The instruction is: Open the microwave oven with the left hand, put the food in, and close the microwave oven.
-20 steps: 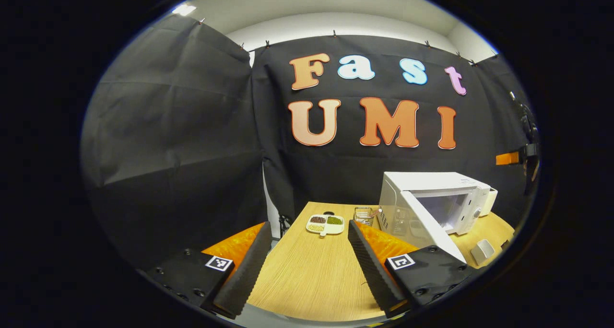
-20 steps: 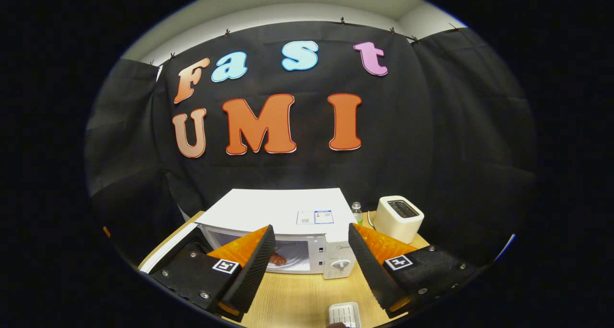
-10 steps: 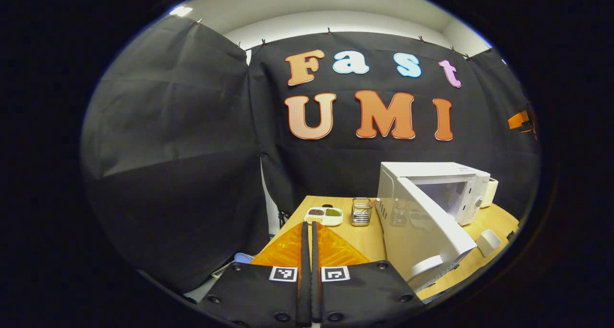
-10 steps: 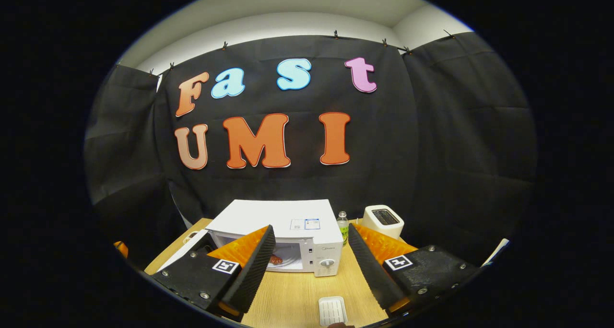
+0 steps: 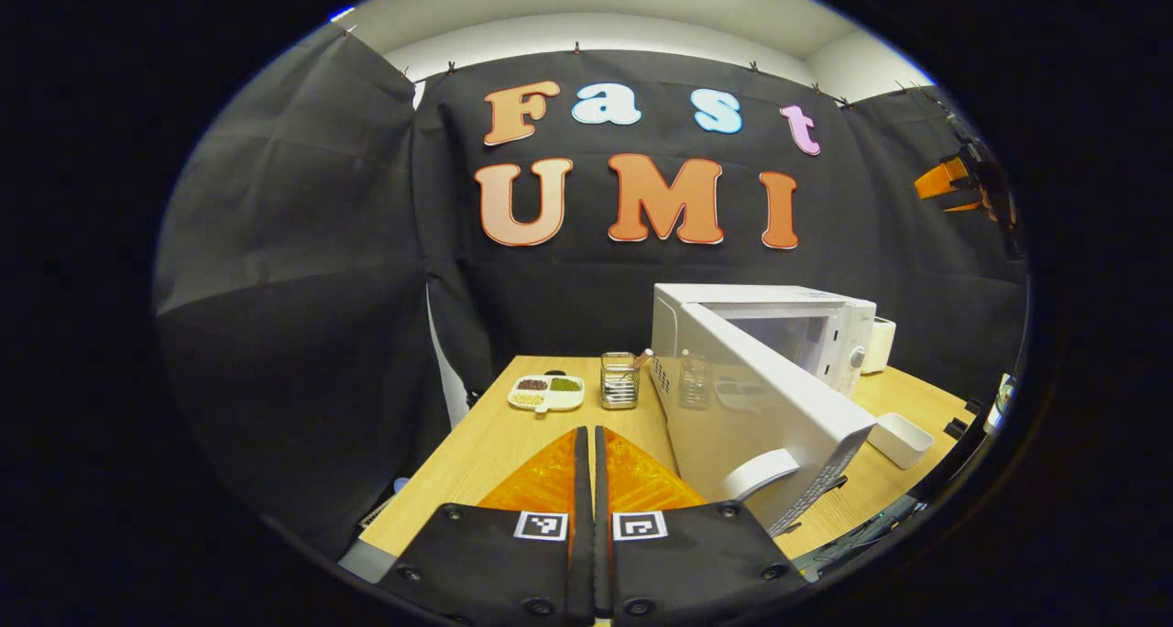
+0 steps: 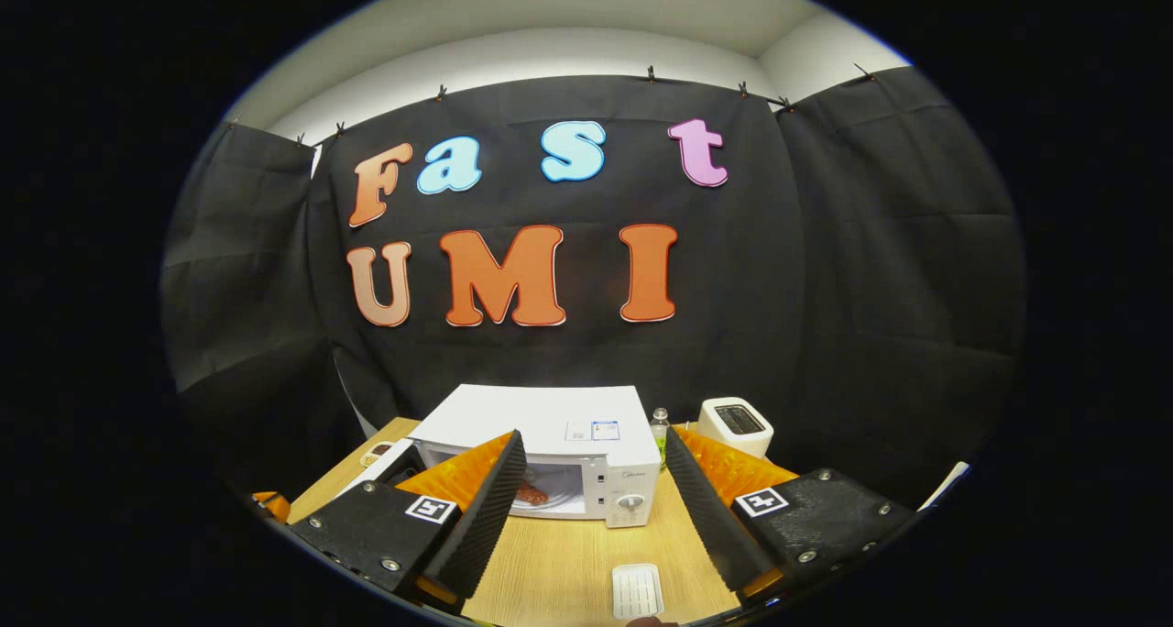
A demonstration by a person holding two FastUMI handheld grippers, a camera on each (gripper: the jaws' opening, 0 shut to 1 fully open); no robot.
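Beside the open microwave door [image 5: 761, 412], left tool [image 5: 587, 480] apparently empty, closed.

Even overhead light keeps both views sharp and fairly bright; fisheye bending curves the edges, and the dark cloth wall absorbs glare.

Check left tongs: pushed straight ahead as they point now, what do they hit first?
Likely nothing soon. The shut left tongs aim along bare table toward the glass jar, passing left of the open microwave door. Depth is unclear; the door might get clipped.
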